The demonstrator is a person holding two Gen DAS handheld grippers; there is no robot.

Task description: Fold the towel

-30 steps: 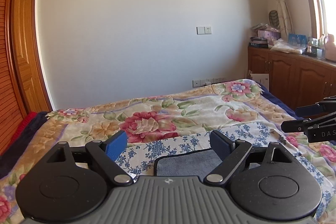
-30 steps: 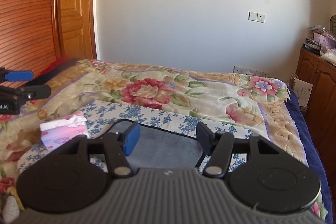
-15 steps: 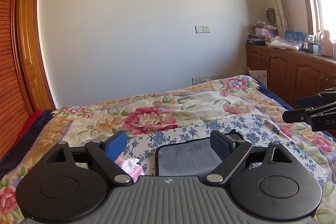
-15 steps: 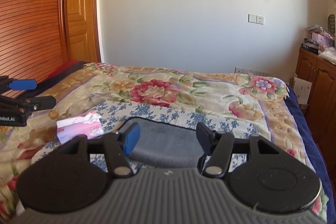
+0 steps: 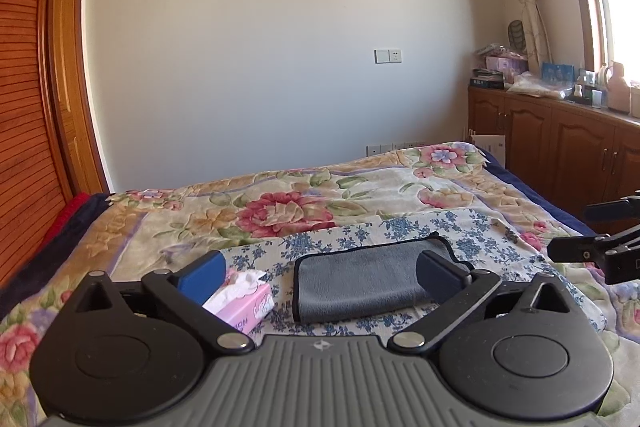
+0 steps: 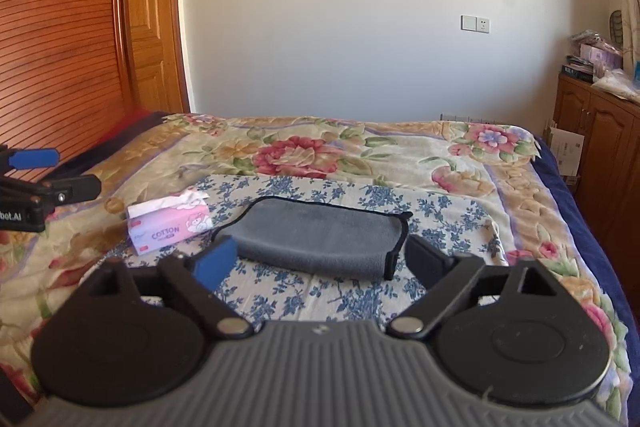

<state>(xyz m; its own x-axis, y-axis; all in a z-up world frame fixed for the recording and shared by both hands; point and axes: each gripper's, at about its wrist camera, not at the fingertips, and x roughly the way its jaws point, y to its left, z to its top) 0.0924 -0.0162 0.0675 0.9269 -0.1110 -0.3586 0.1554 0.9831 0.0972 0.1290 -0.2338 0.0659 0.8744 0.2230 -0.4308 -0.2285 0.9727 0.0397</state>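
Observation:
A grey towel (image 5: 360,281) with a dark hem lies folded into a flat rectangle on a blue-flowered white cloth (image 5: 472,231) on the bed. It also shows in the right wrist view (image 6: 320,237). My left gripper (image 5: 320,277) is open and empty, held above the bed in front of the towel. My right gripper (image 6: 320,261) is open and empty, also short of the towel. Each gripper's fingers show at the edge of the other's view: the right gripper (image 5: 596,231), the left gripper (image 6: 52,173).
A pink tissue pack (image 6: 170,225) lies on the cloth left of the towel and shows in the left wrist view (image 5: 244,301). The bed has a floral blanket (image 6: 300,151). Wooden cabinets (image 5: 560,147) stand to the right, a wooden door (image 6: 148,27) to the left.
Both grippers have drawn back and risen, so the whole folded towel and the tissue pack have come into view. Both stayed open and empty.

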